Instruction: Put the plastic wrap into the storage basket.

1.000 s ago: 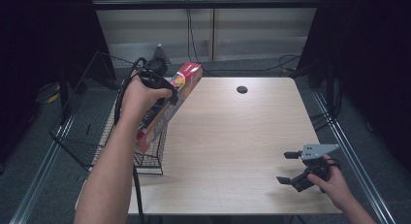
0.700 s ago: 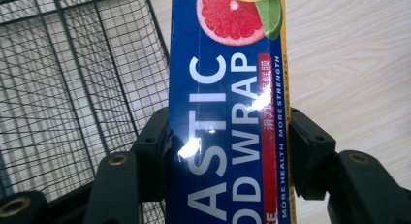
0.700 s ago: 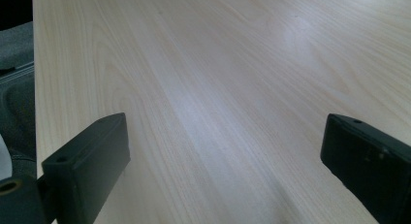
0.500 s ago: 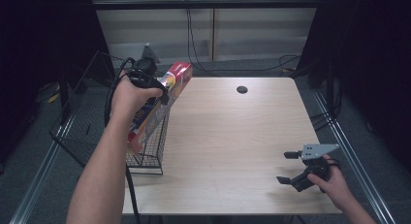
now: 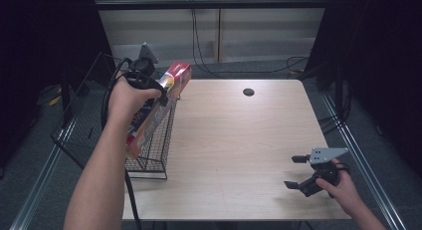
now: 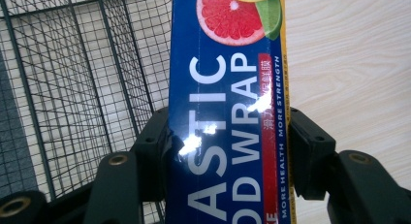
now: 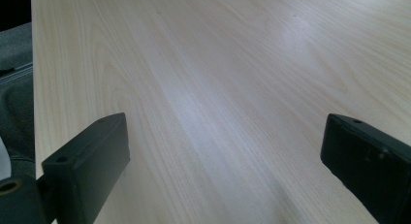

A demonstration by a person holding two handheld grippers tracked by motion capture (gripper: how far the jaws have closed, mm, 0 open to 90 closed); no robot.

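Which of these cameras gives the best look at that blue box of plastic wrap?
The left gripper view: the plastic wrap box is close up, lettering readable, clamped between the left gripper jaws. The high view shows the box small and tilted over the wire basket. The right gripper view looks across the table.

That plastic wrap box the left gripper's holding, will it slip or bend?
The plastic wrap box looks like stiff cardboard, so probably no bending. Its glossy face shows glare, so it may slip. Long and slim, it could pivot between the left gripper pads.
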